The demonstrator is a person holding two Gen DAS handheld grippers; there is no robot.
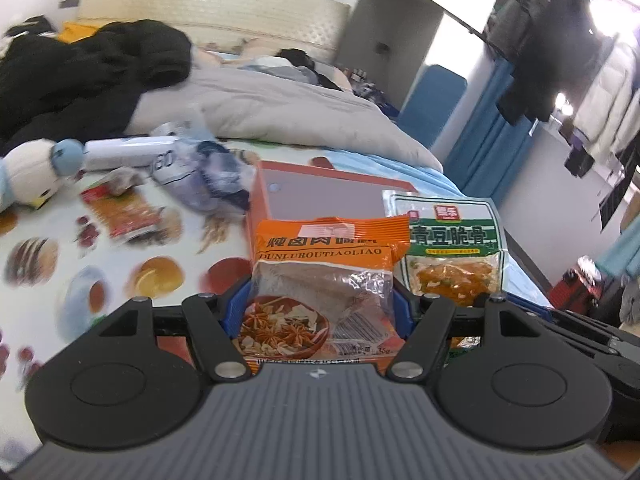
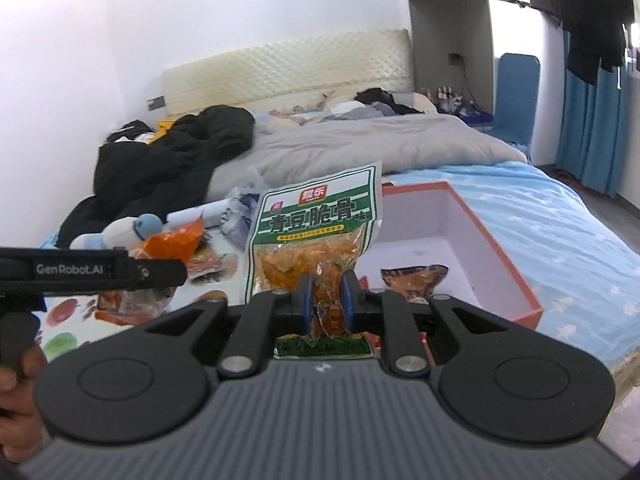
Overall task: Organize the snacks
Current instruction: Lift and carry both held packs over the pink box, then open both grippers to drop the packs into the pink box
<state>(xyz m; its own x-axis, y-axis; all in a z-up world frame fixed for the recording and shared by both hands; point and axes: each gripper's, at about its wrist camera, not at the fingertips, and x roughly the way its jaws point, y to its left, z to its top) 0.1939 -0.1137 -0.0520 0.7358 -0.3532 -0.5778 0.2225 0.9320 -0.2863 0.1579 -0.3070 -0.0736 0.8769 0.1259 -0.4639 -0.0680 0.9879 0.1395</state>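
Note:
My left gripper (image 1: 320,304) is shut on an orange seasoning packet (image 1: 320,280), which stands upright between its blue pads, lifted off the bed. Just to its right hangs a green-and-white snack packet (image 1: 452,240). In the right wrist view my right gripper (image 2: 328,296) is shut on that green packet (image 2: 316,224) near its lower edge. Behind both is an orange box (image 1: 320,192) with a white inside (image 2: 440,240). A brown snack packet (image 2: 414,280) lies in the box. The left gripper (image 2: 100,276) shows at the left with its orange packet (image 2: 172,244).
A red snack packet (image 1: 120,212), a plush toy (image 1: 32,176) and a white tube (image 1: 128,152) lie on the food-print sheet (image 1: 160,272). A black jacket (image 1: 80,80) and grey duvet (image 1: 280,112) cover the far bed. A hand (image 2: 16,380) grips the left handle.

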